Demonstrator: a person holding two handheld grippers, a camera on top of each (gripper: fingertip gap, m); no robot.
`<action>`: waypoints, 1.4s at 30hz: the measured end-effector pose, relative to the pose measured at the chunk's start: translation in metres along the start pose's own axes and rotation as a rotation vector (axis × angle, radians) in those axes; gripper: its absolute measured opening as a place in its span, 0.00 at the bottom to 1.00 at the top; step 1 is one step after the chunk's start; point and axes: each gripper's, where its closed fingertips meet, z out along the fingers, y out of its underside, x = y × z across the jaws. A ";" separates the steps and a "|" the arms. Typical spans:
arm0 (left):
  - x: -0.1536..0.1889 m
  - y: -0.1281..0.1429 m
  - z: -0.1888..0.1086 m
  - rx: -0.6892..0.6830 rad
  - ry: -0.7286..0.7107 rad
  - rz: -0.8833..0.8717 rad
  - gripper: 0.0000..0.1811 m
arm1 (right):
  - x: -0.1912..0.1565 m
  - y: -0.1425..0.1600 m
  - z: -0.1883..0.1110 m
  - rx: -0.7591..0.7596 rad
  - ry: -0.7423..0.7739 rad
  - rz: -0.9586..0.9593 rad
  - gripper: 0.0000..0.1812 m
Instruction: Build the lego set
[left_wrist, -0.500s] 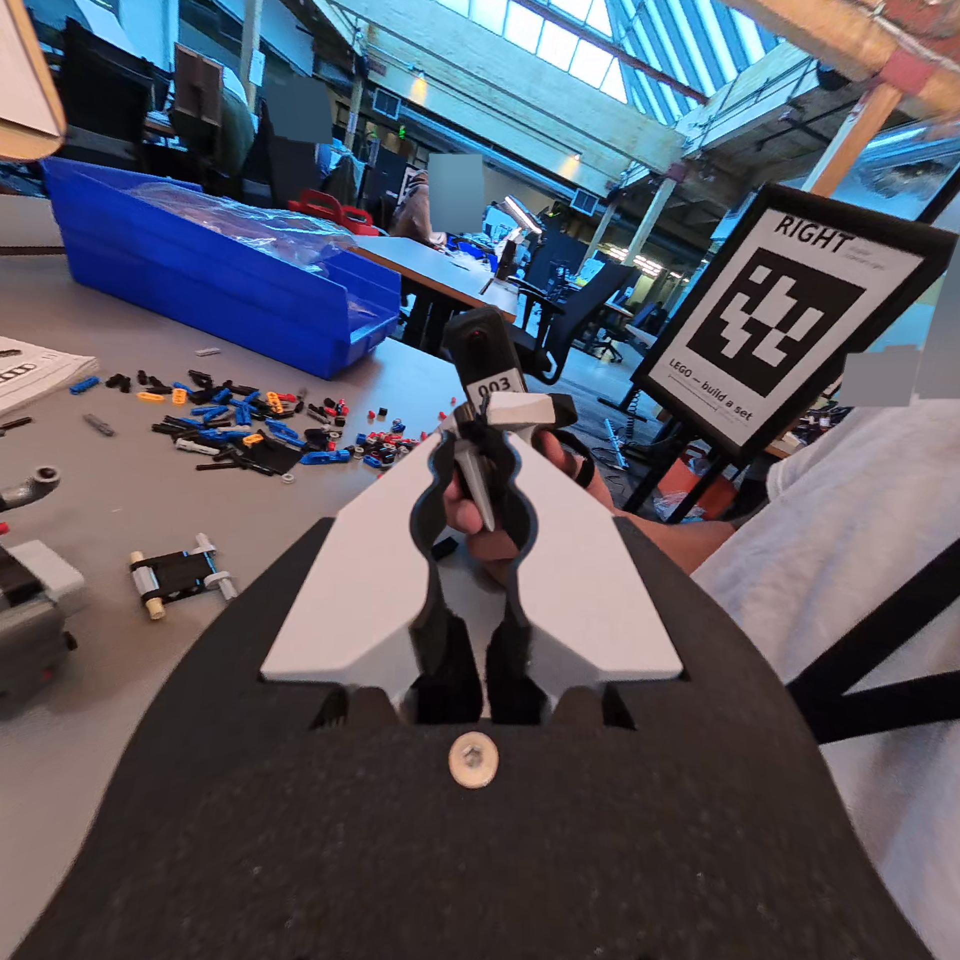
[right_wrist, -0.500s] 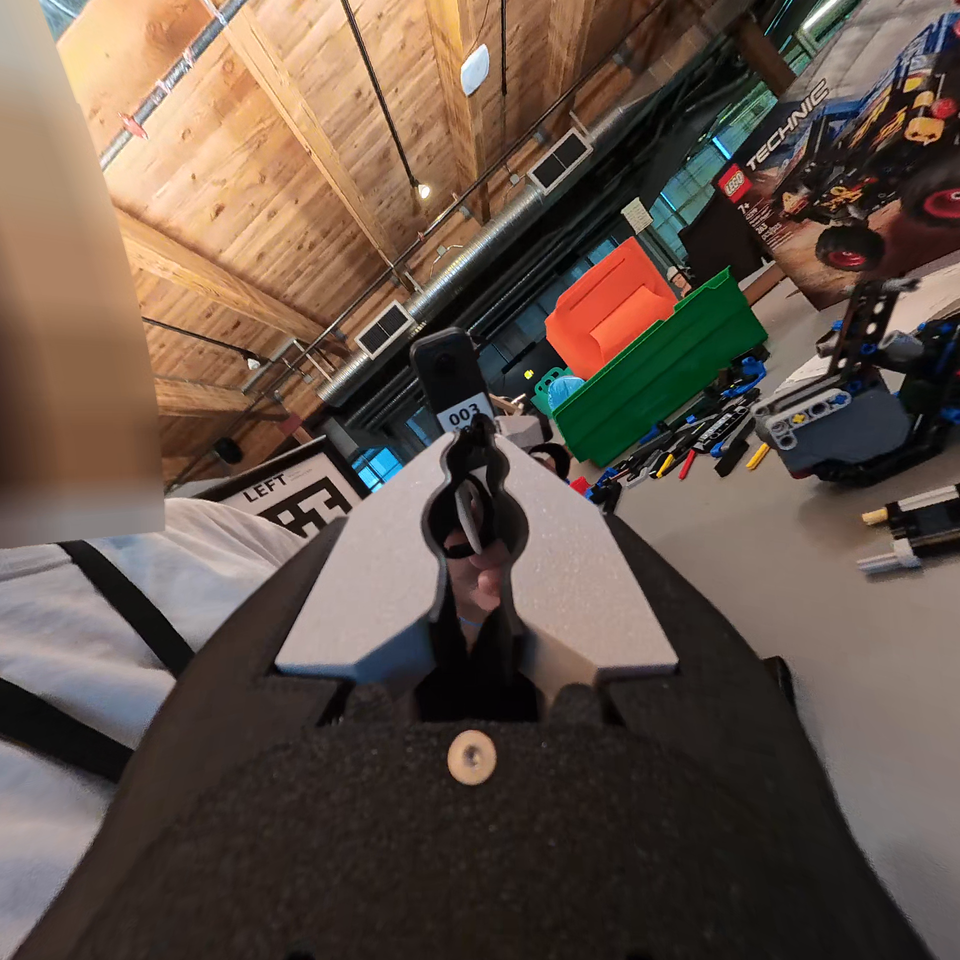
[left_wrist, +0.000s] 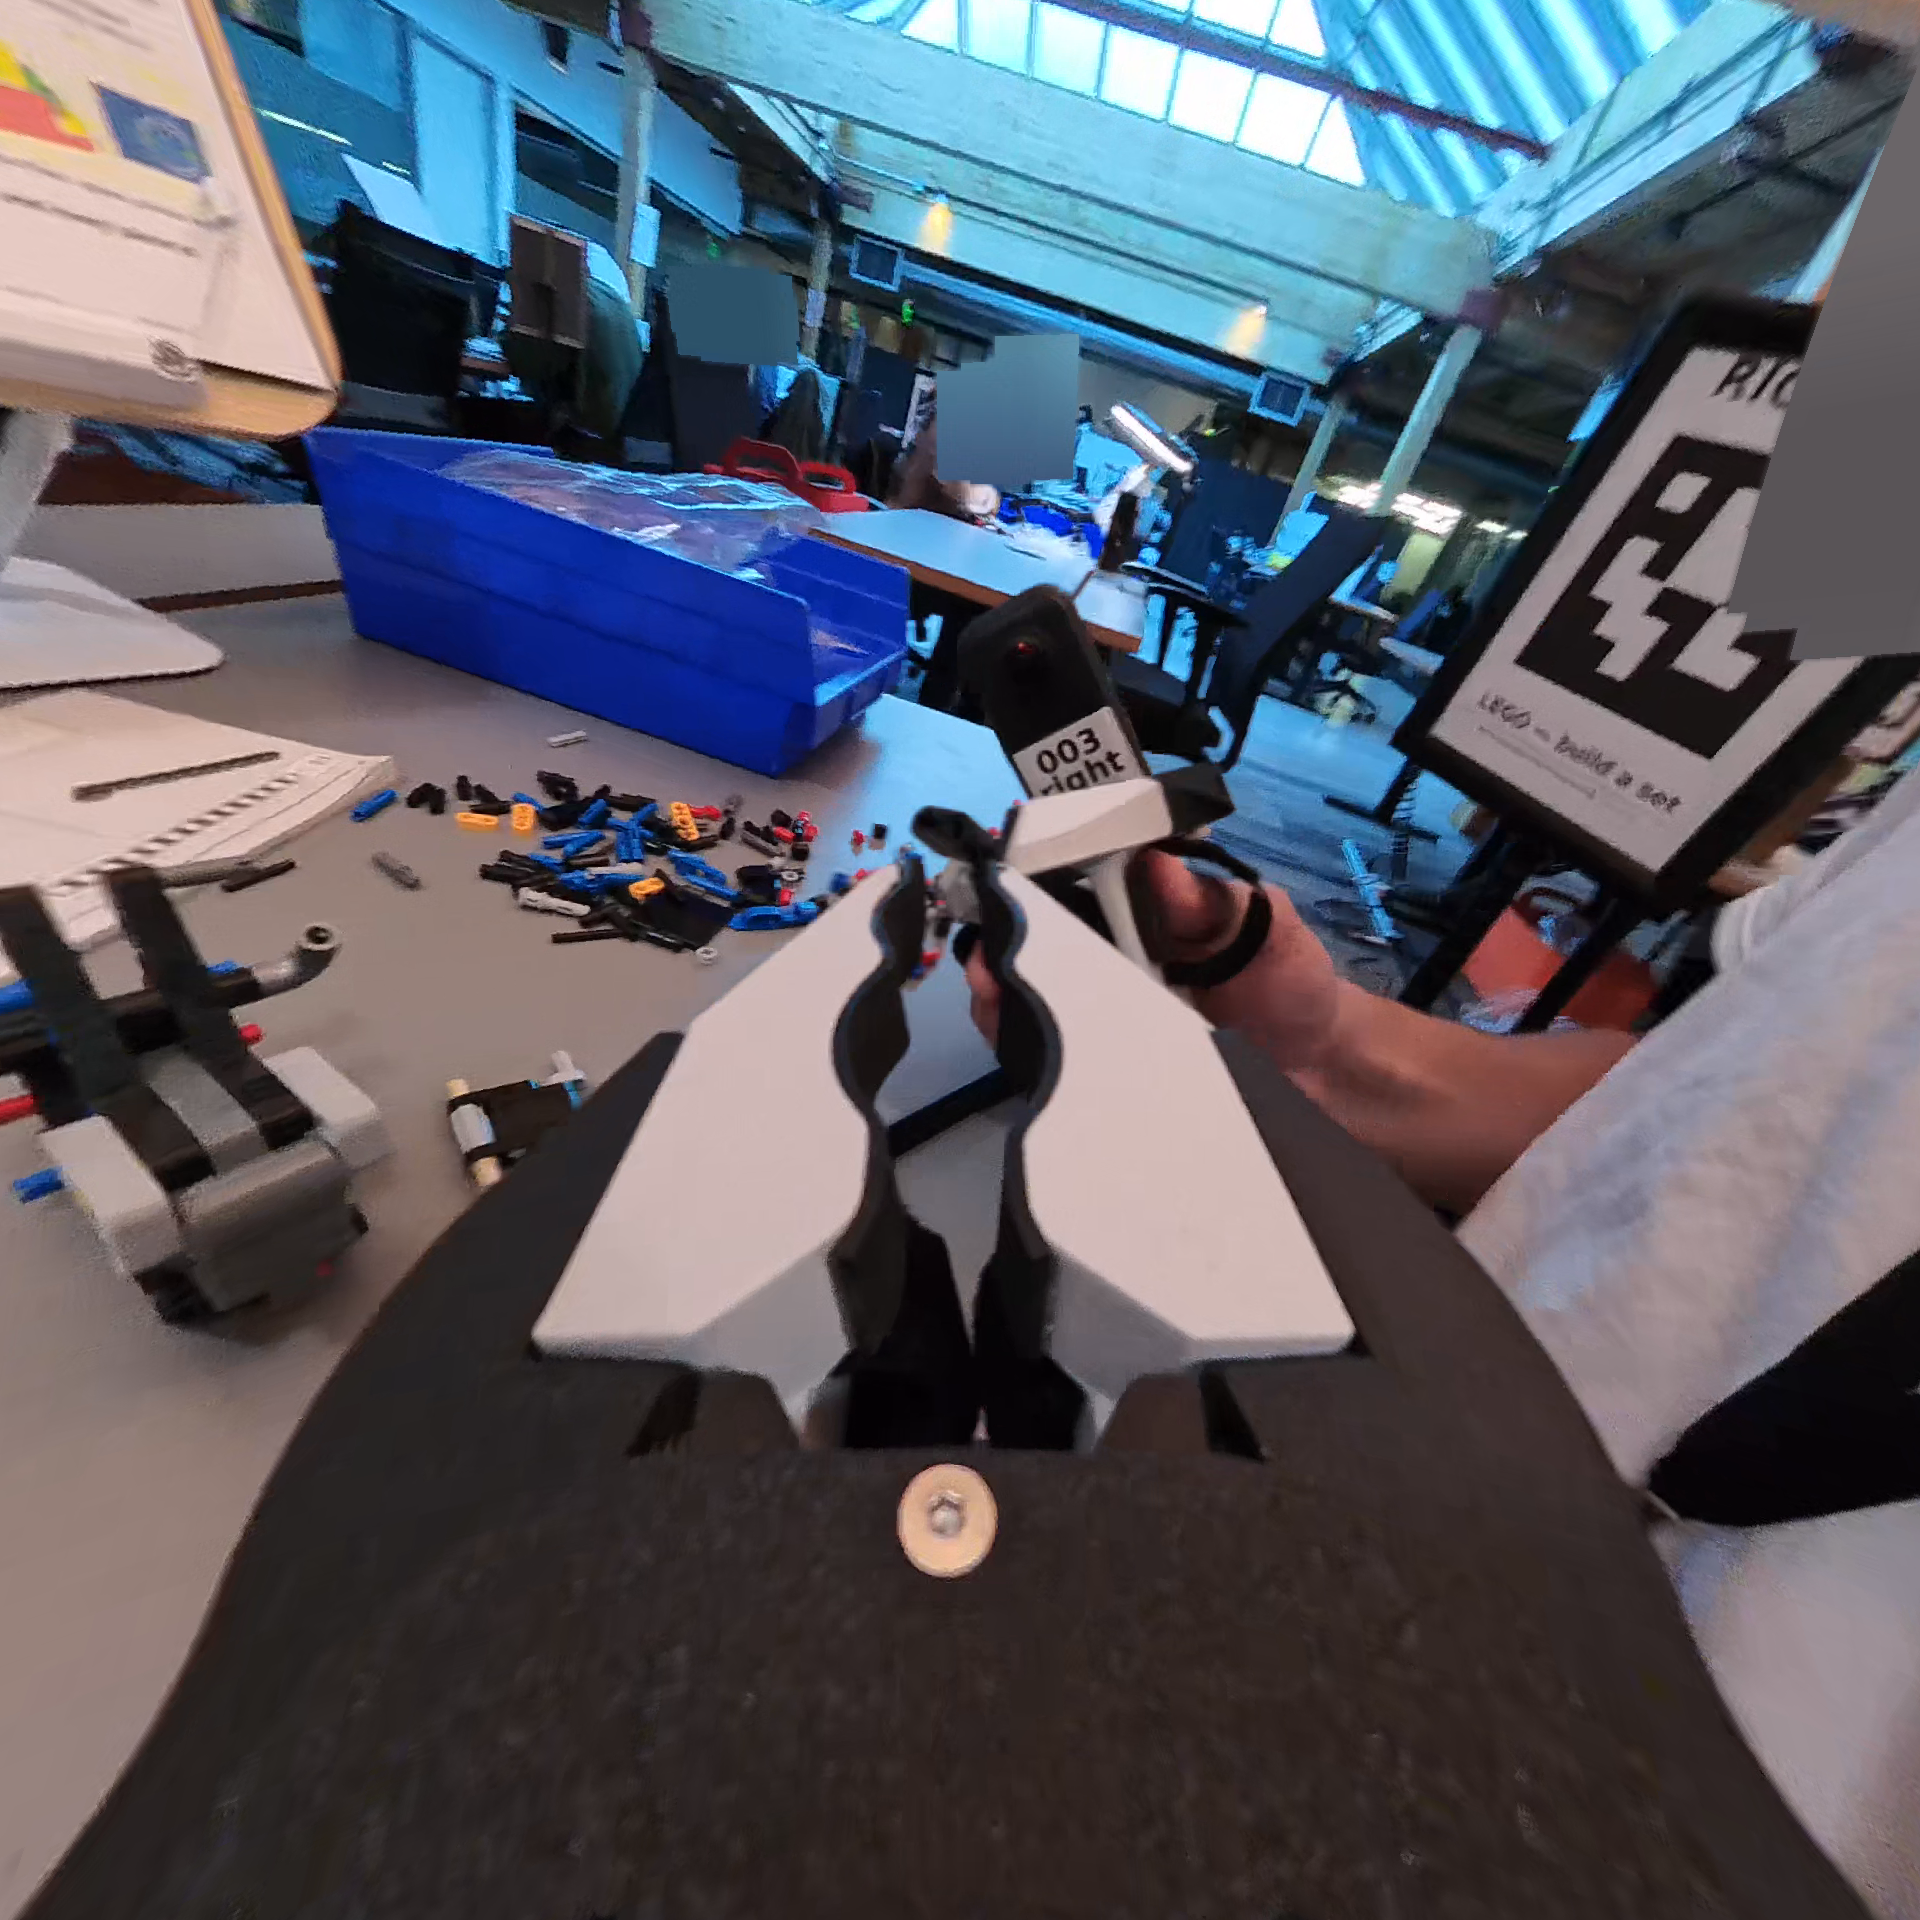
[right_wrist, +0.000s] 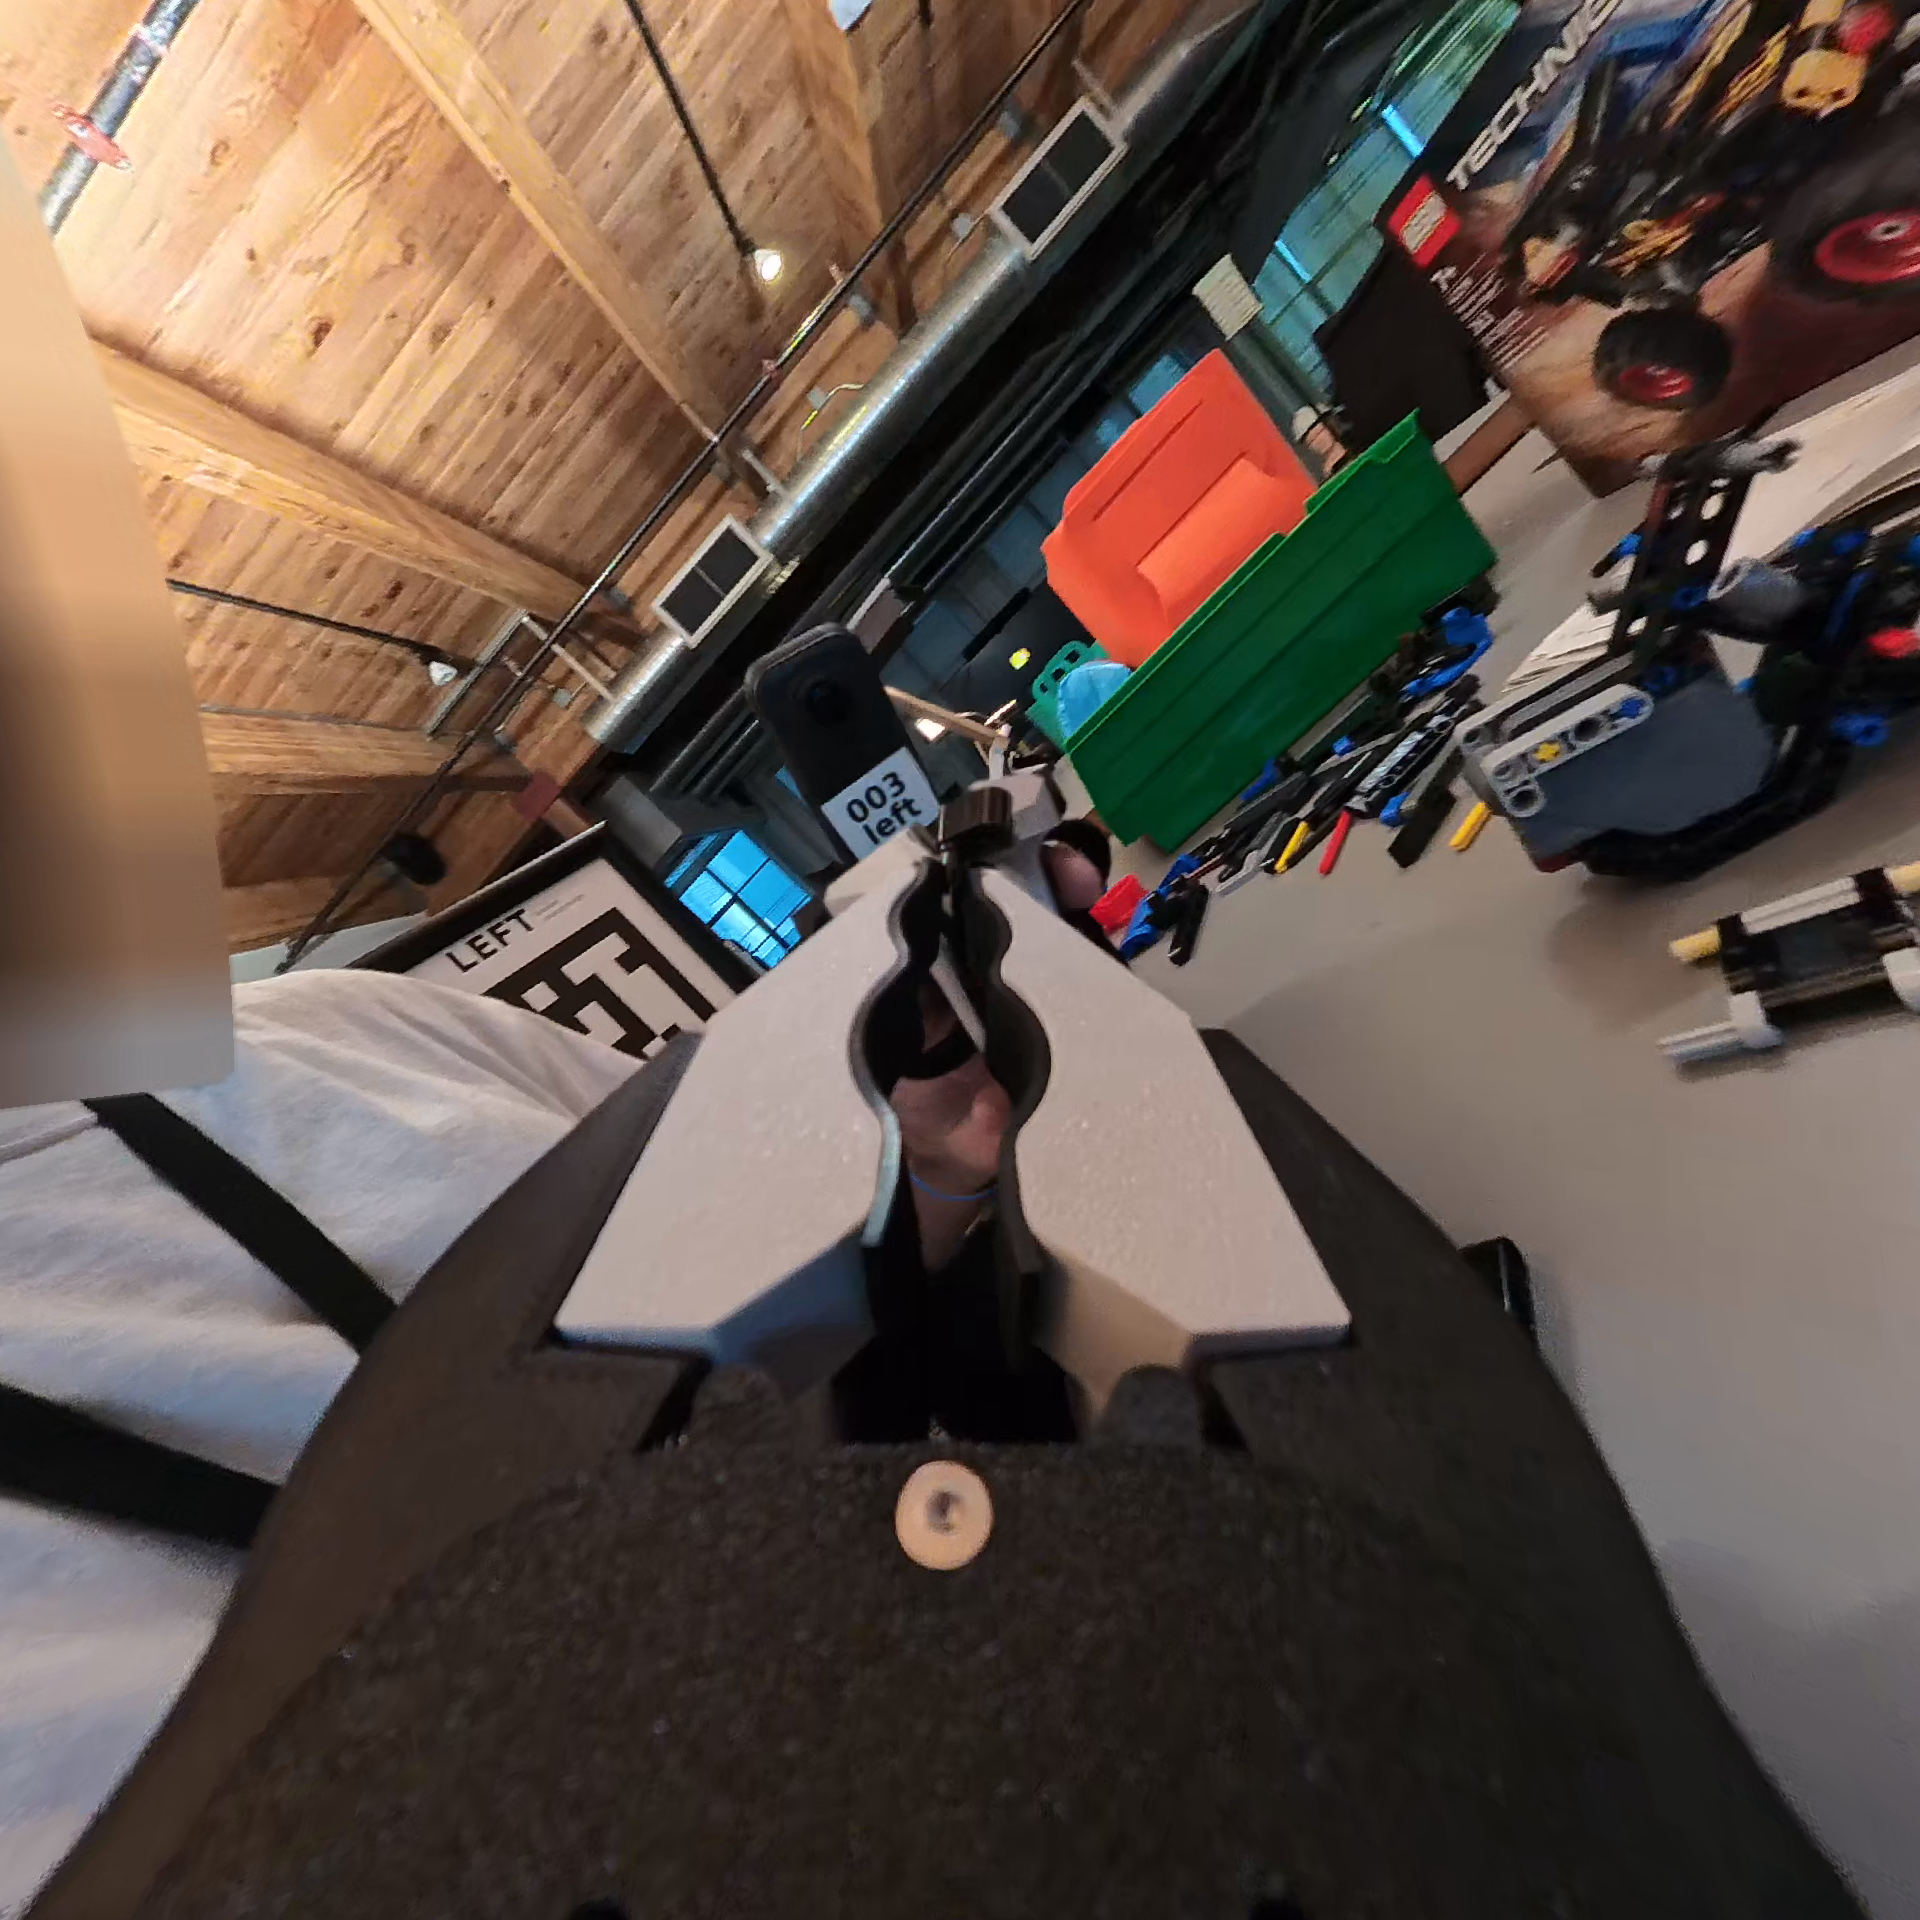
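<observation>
While both grippers meet tip to tip above the bench (left_wrist: 436, 997), your left gripper (left_wrist: 948, 896) and right gripper (right_wrist: 961, 883) each look pinched on a small lego piece (left_wrist: 954, 891), so you seem mid-join, nearer you than the loose parts pile (left_wrist: 634, 847); next, align, then press.

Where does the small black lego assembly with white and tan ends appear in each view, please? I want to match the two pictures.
Left wrist view: the small black assembly lies on the grey table, lower left, just left of the left gripper.
Right wrist view: it lies at the right edge, on the same table.
Shared landmark: the grey and black partly built model, beside it in both views.
</observation>
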 end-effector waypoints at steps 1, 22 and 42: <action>-0.002 0.001 -0.001 -0.006 -0.021 0.019 0.04 | 0.001 0.000 -0.001 -0.004 0.003 0.002 0.01; 0.030 0.032 -0.016 -0.442 0.113 1.287 0.08 | -0.022 0.050 -0.009 -0.543 -0.275 0.240 0.01; -0.004 0.030 -0.008 -0.418 0.021 0.920 0.03 | 0.001 0.024 -0.003 -0.331 -0.122 0.130 0.06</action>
